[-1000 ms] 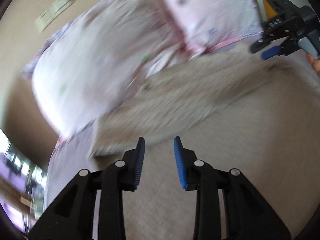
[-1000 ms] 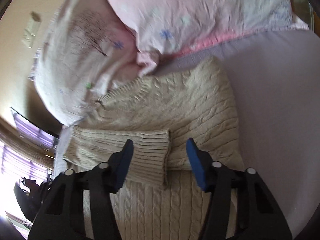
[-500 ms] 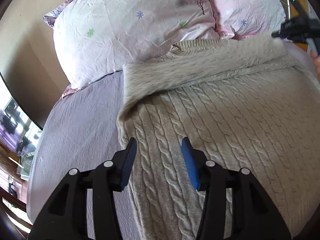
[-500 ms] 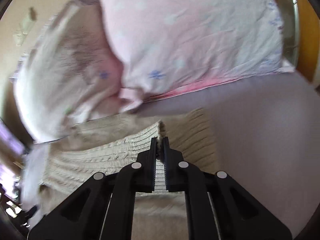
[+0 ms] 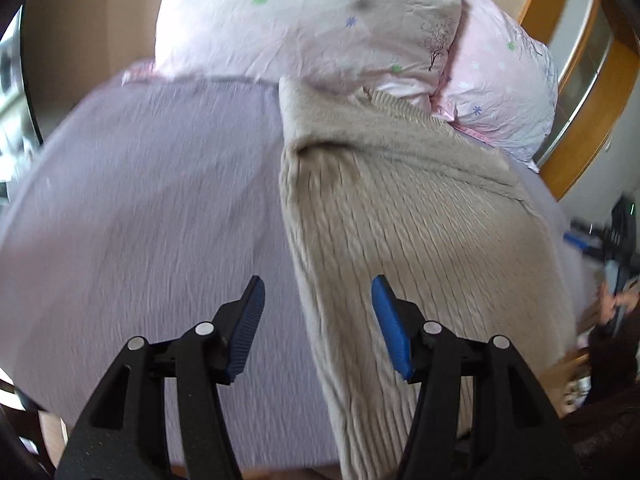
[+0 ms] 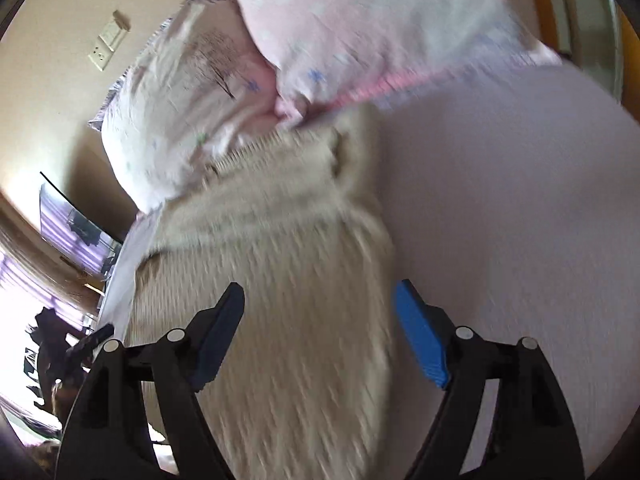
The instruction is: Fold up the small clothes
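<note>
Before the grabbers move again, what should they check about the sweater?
1. Left gripper open and holding nothing: ok.
2. Right gripper open and holding nothing: ok.
3. Sweater lying on the bed sheet: ok.
4. Sleeves folded in across the chest: ok, as far as the blur shows.
5. Sweater clear of the pillows: not ok, its collar end touches them.
6. Bottom hem flat and even: cannot tell, it is hidden behind the fingers.

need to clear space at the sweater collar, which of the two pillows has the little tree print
The bigger pillow on the left of the left tool's view; its dark tree sits near its right edge. The smaller pillow shows only flowers.
</note>
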Demonstrator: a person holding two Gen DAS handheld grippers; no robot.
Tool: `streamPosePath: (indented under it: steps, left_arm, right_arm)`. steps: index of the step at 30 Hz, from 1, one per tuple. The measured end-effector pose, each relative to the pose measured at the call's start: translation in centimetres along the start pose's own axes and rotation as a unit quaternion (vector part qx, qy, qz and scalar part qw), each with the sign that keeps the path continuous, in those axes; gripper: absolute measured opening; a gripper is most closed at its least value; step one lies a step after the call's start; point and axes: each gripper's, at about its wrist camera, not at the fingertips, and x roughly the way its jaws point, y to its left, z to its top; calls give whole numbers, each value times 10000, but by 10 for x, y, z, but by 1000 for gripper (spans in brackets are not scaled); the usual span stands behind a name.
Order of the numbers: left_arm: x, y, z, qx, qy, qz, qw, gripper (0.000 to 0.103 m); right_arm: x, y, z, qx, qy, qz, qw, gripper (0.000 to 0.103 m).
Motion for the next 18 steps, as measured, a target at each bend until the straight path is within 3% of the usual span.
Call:
streamPosePath:
  steps: [4,9,15,17,18]
  left_arm:
    - [-1,2,-19,-220,285,-346,9988,54]
    - [-2,-5,-42,-312,446,-544,9970,51]
    - [-8,-10,-58,-469,619,-746,9942,33]
    - [-8,-10,-59,-508,641,-688,9943,23]
    - [-7,-11,-59,-519,676,-642,9943,17]
  right_arm:
    - [-5,-19,-43,246,392,254,9986,65]
    - [-8,-17,-83,382,491,1389,9884,56]
    - [-4,-14,-107,561,637,2151,9729,45]
    - [1,-14,-110,576,717,2275,9694,36]
    - [4,-11,-111,536,755,2248,9700,24]
